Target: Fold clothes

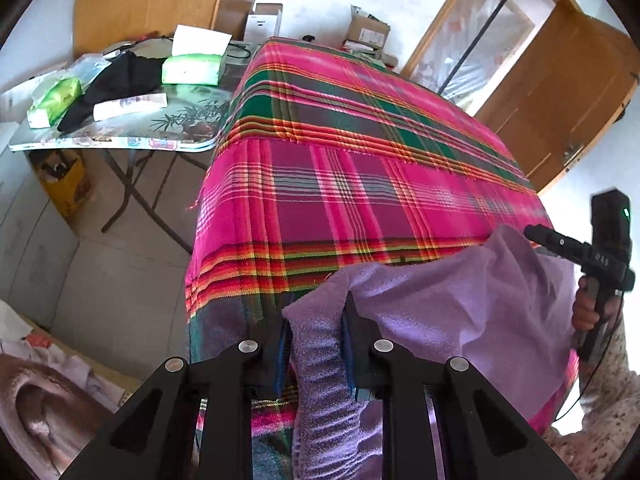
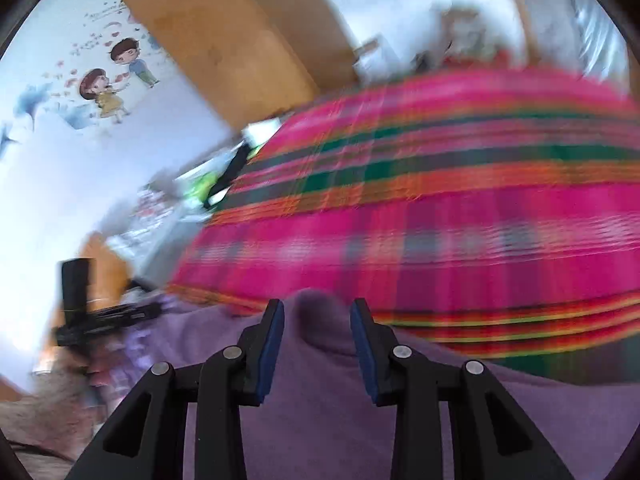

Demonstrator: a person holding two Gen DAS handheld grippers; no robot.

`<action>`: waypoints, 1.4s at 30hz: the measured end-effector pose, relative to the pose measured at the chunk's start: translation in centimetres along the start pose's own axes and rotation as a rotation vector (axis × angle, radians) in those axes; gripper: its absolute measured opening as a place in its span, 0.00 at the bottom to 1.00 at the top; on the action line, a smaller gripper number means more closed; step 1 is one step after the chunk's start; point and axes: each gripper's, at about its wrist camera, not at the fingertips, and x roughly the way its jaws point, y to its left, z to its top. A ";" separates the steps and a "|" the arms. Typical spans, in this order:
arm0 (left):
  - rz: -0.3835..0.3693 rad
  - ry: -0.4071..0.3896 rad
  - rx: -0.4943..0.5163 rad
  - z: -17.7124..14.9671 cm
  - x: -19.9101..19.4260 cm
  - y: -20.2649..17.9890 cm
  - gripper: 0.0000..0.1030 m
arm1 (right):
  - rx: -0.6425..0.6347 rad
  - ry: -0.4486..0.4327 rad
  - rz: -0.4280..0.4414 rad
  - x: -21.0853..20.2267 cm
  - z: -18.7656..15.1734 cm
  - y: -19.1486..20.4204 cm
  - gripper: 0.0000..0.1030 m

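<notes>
Lift-and-spread step: left tongs (image 1: 316,344) clamp a bunched edge of the purple towel (image 1: 460,312), which hangs between both tongs at the near edge of the plaid-covered worktop (image 1: 360,184). Right tongs (image 2: 318,344) straddle a towel ridge; blur hides whether the pads bite. Next, probably: pull the edge taut, then lay the towel flat ahead of the tongs. The towel's lower part is cut off.

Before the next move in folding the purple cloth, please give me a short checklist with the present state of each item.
1. Left gripper jaws closed on the purple cloth: ok.
2. Right gripper holds the cloth: cannot tell; cloth lies between its jaws, but the view is blurred.
3. Cloth spread flat: not ok, it hangs bunched and creased.
4. Free room on the plaid blanket: ok.
5. Grippers apart from each other: ok.
</notes>
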 end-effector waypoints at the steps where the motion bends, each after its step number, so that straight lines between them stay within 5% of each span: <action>1: 0.001 0.002 -0.002 0.1 0.1 0.0 0.22 | 0.012 0.019 0.007 0.4 0.3 -0.1 0.34; 6: -0.008 0.004 -0.008 0.1 0.2 0.2 0.22 | -0.011 0.205 0.092 3.4 1.1 0.3 0.34; 10: -0.013 0.005 -0.015 0.2 0.4 0.3 0.22 | 0.039 0.234 0.109 4.9 1.6 -0.4 0.34; 12: -0.015 0.006 -0.017 0.2 0.4 0.4 0.22 | 0.088 0.222 0.141 5.1 1.6 -1.2 0.26; 14: -0.017 0.008 -0.021 0.2 0.4 0.4 0.22 | 0.112 0.198 0.133 5.2 1.4 -1.6 0.03; 21: -0.013 0.006 -0.037 0.2 0.1 0.4 0.22 | 0.104 0.060 0.112 3.9 2.2 -1.4 0.02; 27: -0.024 0.005 -0.061 0.2 0.3 0.7 0.22 | -0.008 0.049 -0.054 5.7 2.7 -0.7 0.02; 32: -0.026 0.009 -0.076 0.2 0.4 0.8 0.23 | -0.023 0.048 -0.050 5.6 2.7 -0.8 0.03; 36: -0.021 0.007 -0.088 0.2 0.5 0.8 0.23 | -0.007 0.031 0.014 3.1 2.7 -1.6 0.05; 42: -0.033 0.000 -0.110 0.2 0.5 1.1 0.25 | -0.038 0.016 -0.061 -1.5 2.0 -3.7 0.19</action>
